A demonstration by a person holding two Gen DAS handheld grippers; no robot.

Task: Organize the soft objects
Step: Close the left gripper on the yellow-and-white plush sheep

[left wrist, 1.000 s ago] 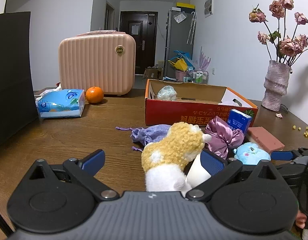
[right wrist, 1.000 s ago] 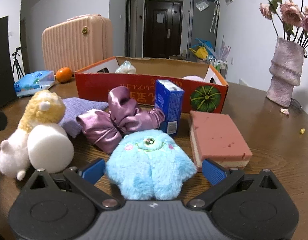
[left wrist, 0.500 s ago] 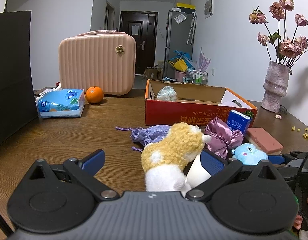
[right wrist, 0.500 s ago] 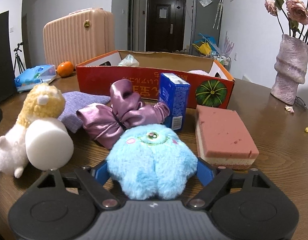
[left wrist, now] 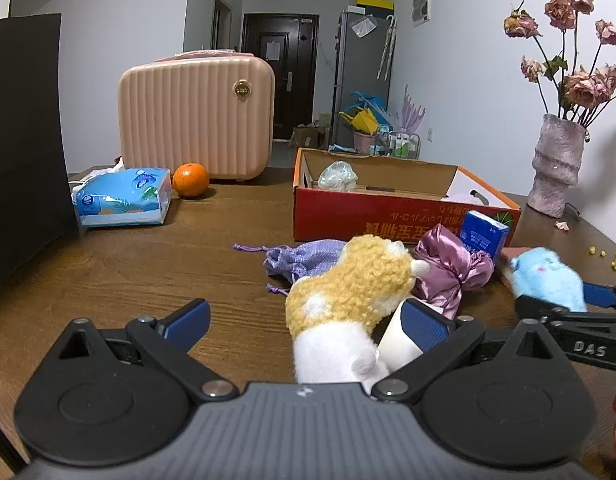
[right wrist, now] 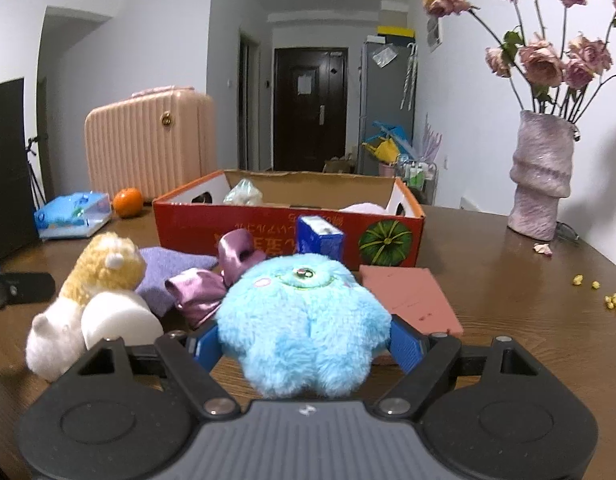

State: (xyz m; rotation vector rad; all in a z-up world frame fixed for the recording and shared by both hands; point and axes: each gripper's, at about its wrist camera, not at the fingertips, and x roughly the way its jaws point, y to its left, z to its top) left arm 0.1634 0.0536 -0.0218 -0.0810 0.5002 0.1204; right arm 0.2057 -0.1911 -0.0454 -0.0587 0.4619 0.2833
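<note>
Your right hand-held gripper [right wrist: 305, 346] clamps the blue plush [right wrist: 303, 320]; your left hand-held gripper [left wrist: 303, 320] stands open, yellow plush [left wrist: 348, 284] at its 1 o'clock.

White walls [left wrist: 119, 20], a dark door [left wrist: 281, 76] down the hall, a grey fridge [left wrist: 362, 76], and a brown wooden worktop [left wrist: 107, 272].

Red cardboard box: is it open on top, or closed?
Open. The red cardboard box has no lid over it, and a crumpled plastic bag shows inside.
</note>
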